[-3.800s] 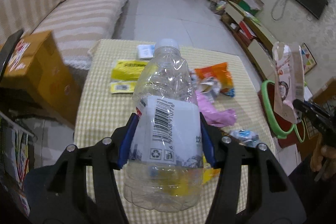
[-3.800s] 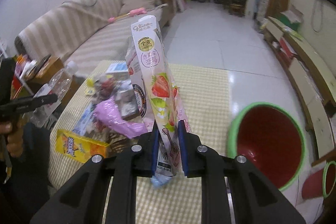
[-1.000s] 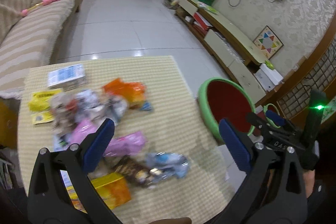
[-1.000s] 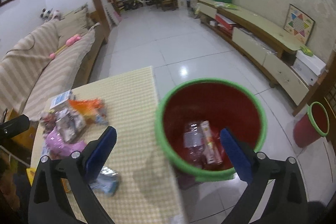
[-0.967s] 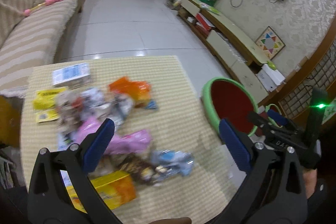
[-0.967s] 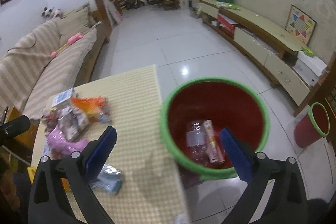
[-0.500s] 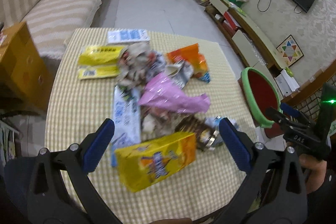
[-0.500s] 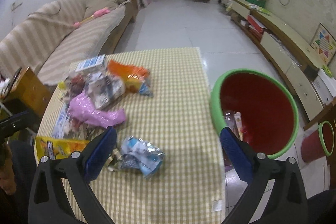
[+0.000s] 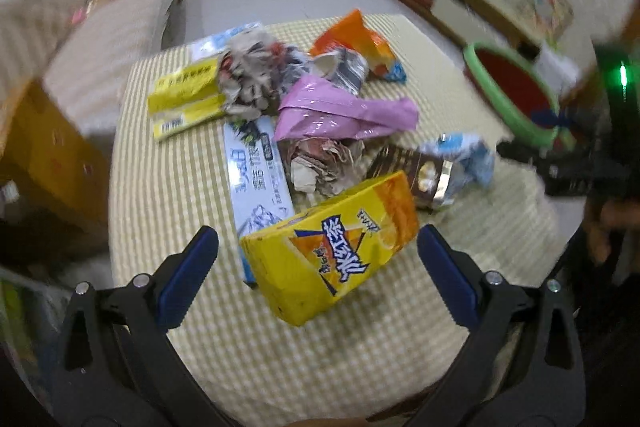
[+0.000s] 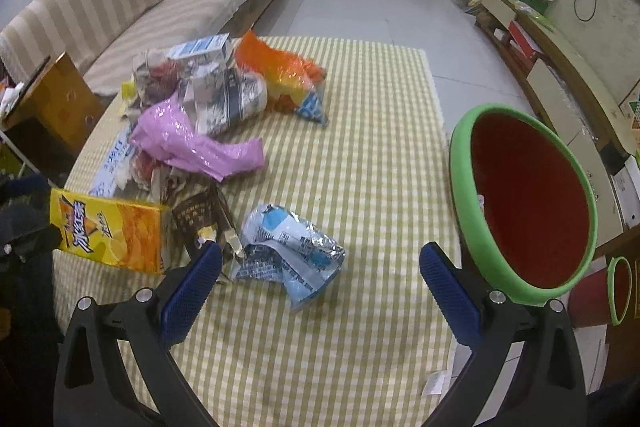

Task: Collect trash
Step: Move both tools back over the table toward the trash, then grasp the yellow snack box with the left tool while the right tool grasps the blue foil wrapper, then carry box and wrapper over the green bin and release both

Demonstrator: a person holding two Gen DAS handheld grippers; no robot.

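Left gripper [image 9: 318, 247] wide open, empty; a second ago it faced the bin, now it frames the yellow cardboard snack box [image 9: 332, 247] on the checked tablecloth [image 10: 380, 147]. Right gripper [image 10: 320, 267] likewise wide open, empty, over the crumpled blue-silver foil wrapper [image 10: 292, 247]. Red green-rimmed bin [image 10: 528, 203] stands beside the table's right edge. Likely next pickups.

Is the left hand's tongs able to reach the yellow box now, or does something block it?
Probably yes. The left tongs stand open, with the yellow box straight ahead between the pads, lying on top of the litter with nothing over it.
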